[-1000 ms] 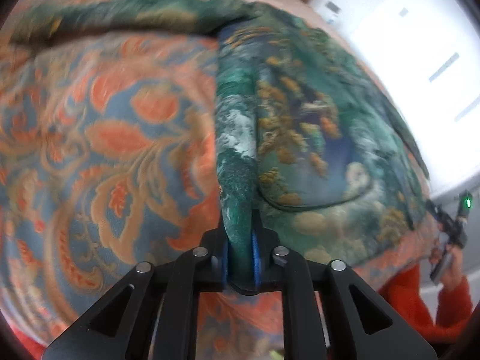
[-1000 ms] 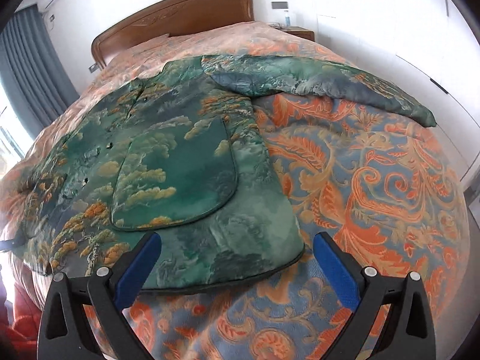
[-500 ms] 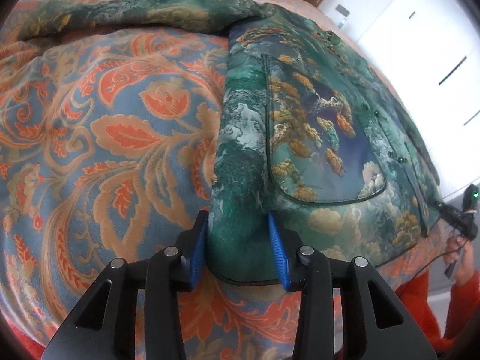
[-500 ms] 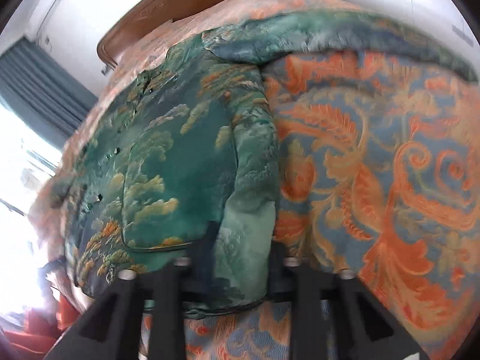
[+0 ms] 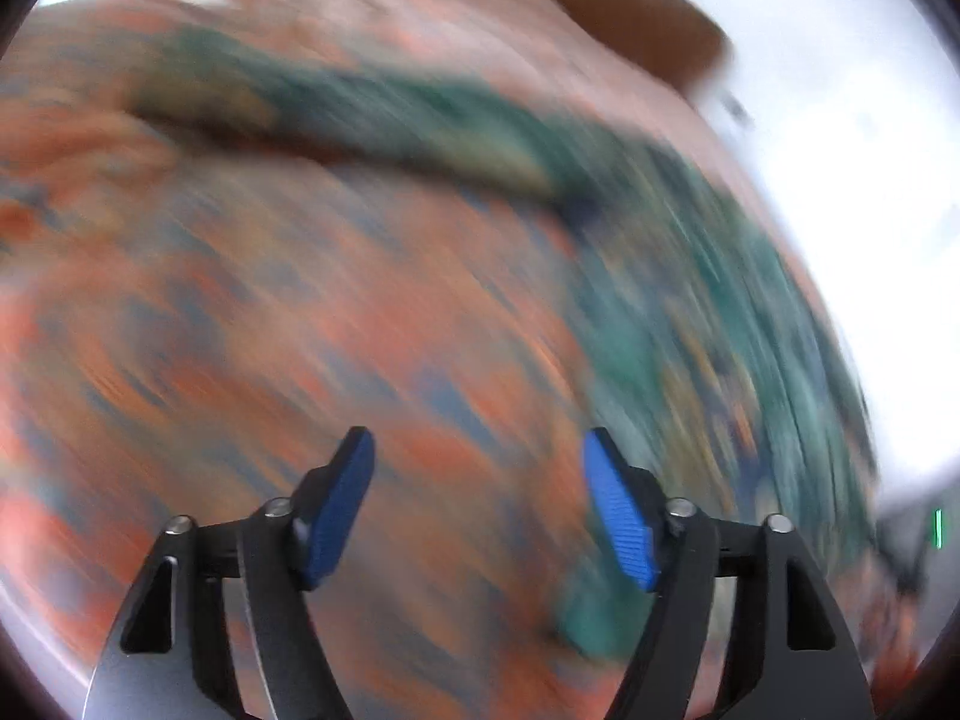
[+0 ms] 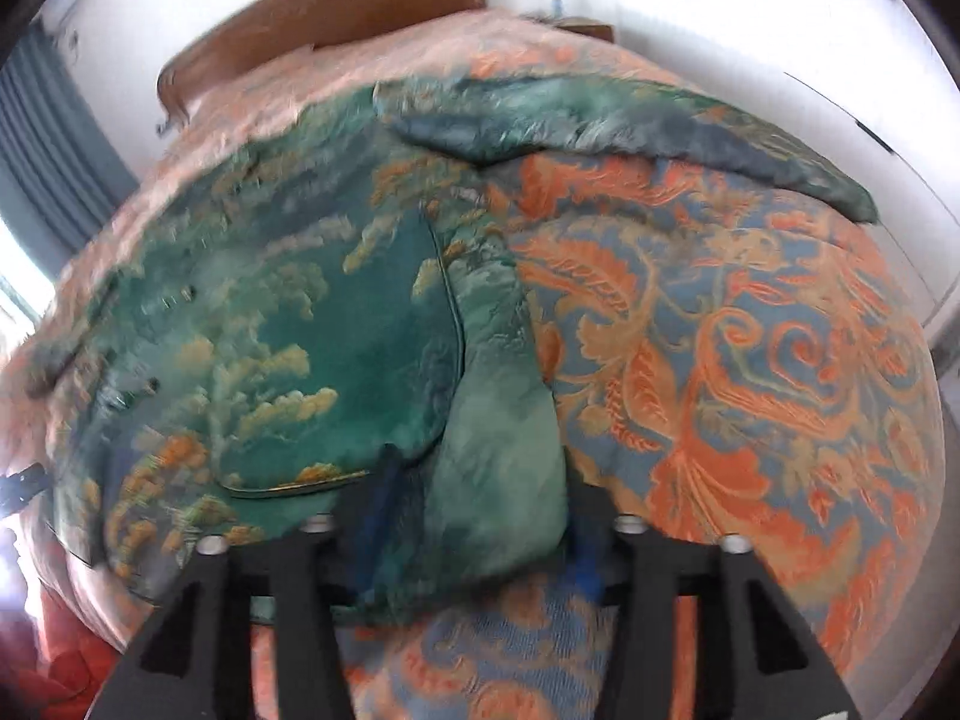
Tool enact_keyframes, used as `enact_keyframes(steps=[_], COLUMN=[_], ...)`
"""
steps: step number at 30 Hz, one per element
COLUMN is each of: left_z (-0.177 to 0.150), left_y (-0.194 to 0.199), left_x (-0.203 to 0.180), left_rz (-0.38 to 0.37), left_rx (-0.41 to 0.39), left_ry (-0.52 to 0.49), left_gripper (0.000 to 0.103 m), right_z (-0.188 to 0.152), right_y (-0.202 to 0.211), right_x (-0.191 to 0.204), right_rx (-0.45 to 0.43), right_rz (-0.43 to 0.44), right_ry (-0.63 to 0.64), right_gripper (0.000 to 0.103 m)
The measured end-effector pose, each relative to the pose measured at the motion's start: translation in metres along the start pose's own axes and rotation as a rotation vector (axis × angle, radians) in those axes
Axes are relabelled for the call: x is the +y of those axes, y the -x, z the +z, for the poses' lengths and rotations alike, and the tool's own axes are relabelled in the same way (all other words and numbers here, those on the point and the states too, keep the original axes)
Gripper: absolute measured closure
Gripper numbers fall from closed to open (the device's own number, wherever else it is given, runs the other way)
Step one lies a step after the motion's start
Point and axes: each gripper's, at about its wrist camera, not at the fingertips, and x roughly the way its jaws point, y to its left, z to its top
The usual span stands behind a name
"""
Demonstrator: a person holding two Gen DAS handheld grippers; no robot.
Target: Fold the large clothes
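A: The green printed jacket [image 6: 288,330] is lying spread on the bed, and the right tool [image 6: 474,534] is closing on its lower side corner, the fabric bunching up between the two fingers. The blue pads are blurring, so I am judging it clamped on the cloth, though only loosely.

B: And the left tool [image 5: 477,510]?

A: It is standing apart, blue pads [image 5: 618,516] wide, nothing between them. The view is smearing badly, so that hand is swinging fast over the orange paisley bedspread [image 5: 300,330], with the jacket's edge just to its right.

B: So what is risking failure here?

A: Mostly the right grip. It is biting a thick wad of hem rather than a flat edge, so on lifting, the satin-looking cloth may be slipping out, or only the top layer coming up while the back panel stays behind.

B: And the sleeve [image 6: 630,126]?

A: It is stretching out sideways across the bedspread, well apart from both tools. If the body is folding over first, that sleeve may be dragging and twisting under it.

B: Anything else?

A: The left tool, moving this quickly, may be pinching bedspread along with jacket, since the two are lying flush. The wooden headboard [image 6: 336,18] is far off, no trouble there.
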Motion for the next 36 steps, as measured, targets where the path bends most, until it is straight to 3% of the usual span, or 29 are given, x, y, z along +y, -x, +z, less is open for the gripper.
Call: enact_keyframes(steps=[2, 5, 10, 12, 14, 15, 19, 22, 25, 27, 30, 31, 32, 34, 36], left_z=[0.046, 0.111, 0.164, 0.172, 0.177, 0.177, 0.142, 0.125, 0.126, 0.128, 0.122, 0.115, 0.108, 0.094, 0.077], left_y=[0.005, -0.013, -0.046, -0.05, -0.053, -0.054, -0.013, -0.012, -0.038, -0.042, -0.025, -0.015, -0.005, 0.011, 0.027], left_x=[0.04, 0.101, 0.15, 0.158, 0.16, 0.16, 0.14, 0.123, 0.122, 0.123, 0.12, 0.113, 0.103, 0.081, 0.05], left_rz=[0.069, 0.161, 0.243, 0.24, 0.284, 0.277, 0.356, 0.444, 0.532, 0.55, 0.541, 0.532, 0.529, 0.515, 0.484], left_rx=[-0.09, -0.147, -0.218, -0.272, -0.29, -0.275, -0.387, -0.424, -0.379, -0.365, -0.387, -0.402, -0.419, -0.439, -0.437], left_ry=[0.112, 0.297, 0.483, 0.545, 0.55, 0.529, 0.473, 0.398, 0.335, 0.321, 0.317, 0.302, 0.276, 0.207, 0.102], left_gripper=[0.021, 0.021, 0.024, 0.034, 0.081, 0.097, 0.098, 0.098, 0.094, 0.087, 0.053, 0.036, 0.027, 0.022, 0.013], right_z=[-0.004, -0.013, -0.033, -0.041, -0.047, -0.049, -0.049, -0.046, -0.043, -0.04, -0.043, -0.045, -0.048, -0.052, -0.052], right_y=[0.016, 0.038, 0.045, 0.043, 0.044, 0.046, 0.056, 0.06, 0.055, 0.051, 0.057, 0.061, 0.064, 0.067, 0.068], right_x=[0.002, 0.011, 0.038, 0.054, 0.068, 0.075, 0.096, 0.105, 0.113, 0.118, 0.121, 0.12, 0.118, 0.114, 0.108], right_rx=[-0.035, -0.081, -0.058, -0.038, -0.029, -0.031, -0.088, -0.124, -0.127, -0.121, -0.142, -0.154, -0.17, -0.189, -0.208], right_rz=[-0.008, -0.028, 0.02, 0.047, 0.051, 0.049, 0.029, 0.037, 0.053, 0.063, 0.075, 0.065, 0.045, -0.002, -0.073], right_ry=[-0.02, -0.016, -0.053, -0.048, -0.025, -0.006, 0.054, 0.087, 0.121, 0.143, 0.146, 0.149, 0.154, 0.161, 0.176], right_gripper=[0.049, 0.048, 0.048, 0.048, 0.048, 0.048, 0.048, 0.048, 0.048, 0.048, 0.048, 0.047, 0.045, 0.037, 0.037])
